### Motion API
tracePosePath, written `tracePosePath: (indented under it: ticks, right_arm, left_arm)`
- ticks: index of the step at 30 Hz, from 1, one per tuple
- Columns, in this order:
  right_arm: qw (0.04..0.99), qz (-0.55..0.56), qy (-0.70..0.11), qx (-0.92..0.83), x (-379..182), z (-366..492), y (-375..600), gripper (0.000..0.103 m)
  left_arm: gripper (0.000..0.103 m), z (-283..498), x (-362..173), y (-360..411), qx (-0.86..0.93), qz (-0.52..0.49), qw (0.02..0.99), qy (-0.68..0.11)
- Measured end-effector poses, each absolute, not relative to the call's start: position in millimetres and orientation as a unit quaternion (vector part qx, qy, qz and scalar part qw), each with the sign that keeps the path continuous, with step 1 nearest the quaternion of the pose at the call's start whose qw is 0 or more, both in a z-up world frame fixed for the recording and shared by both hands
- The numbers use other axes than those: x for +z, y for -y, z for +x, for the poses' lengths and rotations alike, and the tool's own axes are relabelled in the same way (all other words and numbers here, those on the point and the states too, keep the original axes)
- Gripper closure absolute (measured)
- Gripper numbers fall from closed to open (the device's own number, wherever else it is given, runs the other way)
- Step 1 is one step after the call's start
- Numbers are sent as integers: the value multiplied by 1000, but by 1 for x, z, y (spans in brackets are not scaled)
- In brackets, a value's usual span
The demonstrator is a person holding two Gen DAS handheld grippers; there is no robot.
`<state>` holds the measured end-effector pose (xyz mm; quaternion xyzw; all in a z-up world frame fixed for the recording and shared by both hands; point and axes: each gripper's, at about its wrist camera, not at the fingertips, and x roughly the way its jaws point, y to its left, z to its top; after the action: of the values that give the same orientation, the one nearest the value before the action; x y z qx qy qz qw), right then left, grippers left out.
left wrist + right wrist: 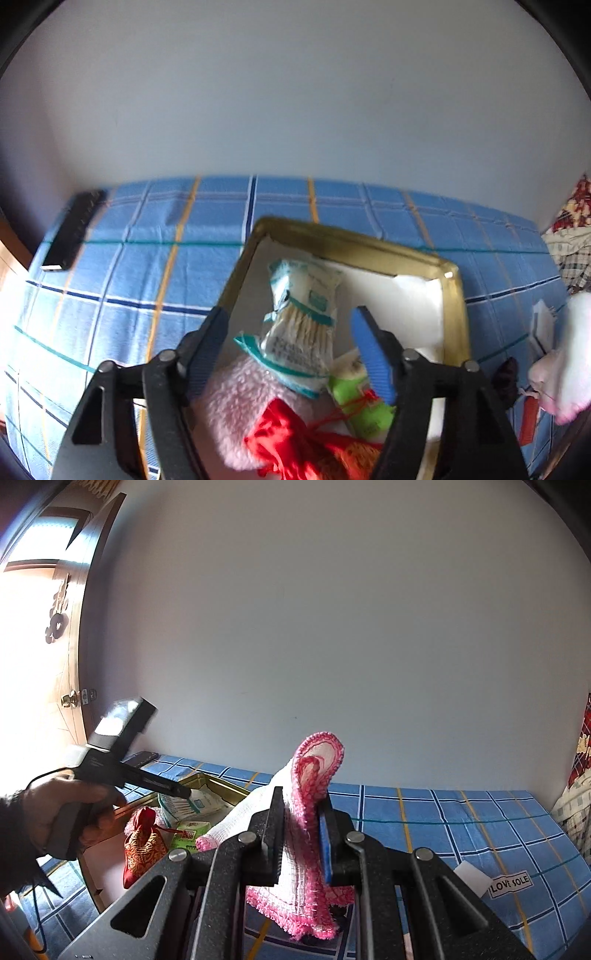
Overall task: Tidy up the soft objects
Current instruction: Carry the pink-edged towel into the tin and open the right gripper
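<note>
right gripper (301, 834) clamps pink-edged cloth (314, 775); left gripper (291, 350) spread over tin (454, 295).

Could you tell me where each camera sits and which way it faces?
Left wrist: on the left gripper, looking down its open fingers into the gold tray; no hand shows.
Right wrist: on the right gripper, facing the wall over the blue checked cloth, fingers shut on the pink-edged cloth; the left hand shows.
Shared: the tray, cotton swab pack, red pouch.
</note>
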<state>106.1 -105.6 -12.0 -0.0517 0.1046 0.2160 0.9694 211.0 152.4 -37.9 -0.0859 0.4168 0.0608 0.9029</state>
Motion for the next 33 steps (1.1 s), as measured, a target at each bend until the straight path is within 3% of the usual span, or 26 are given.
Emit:
tracePosePath:
  ticks: [3,7,8,16,33]
  right_arm:
    - [969,-56,-106,214,-14,103,99,86]
    - [969,-65,-107,214,-13,103,96,86]
    - [969,-67,-107,214,-12,103,93,86]
    - [967,-86,-107,215,-8,106,74,86]
    - [964,-121,-115,210,-1,143,17,86]
  left_arm:
    - [28,185,-22,-145,71,-69,920,-379]
    - [5,142,-7,-129,95,-32,943,-319]
    - [4,133,-5,-125,100,-27,946,-306]
    - [1,79,5,-121,133,-6,959,-249]
    - [1,50,-15,-137,153,-7,953,-261]
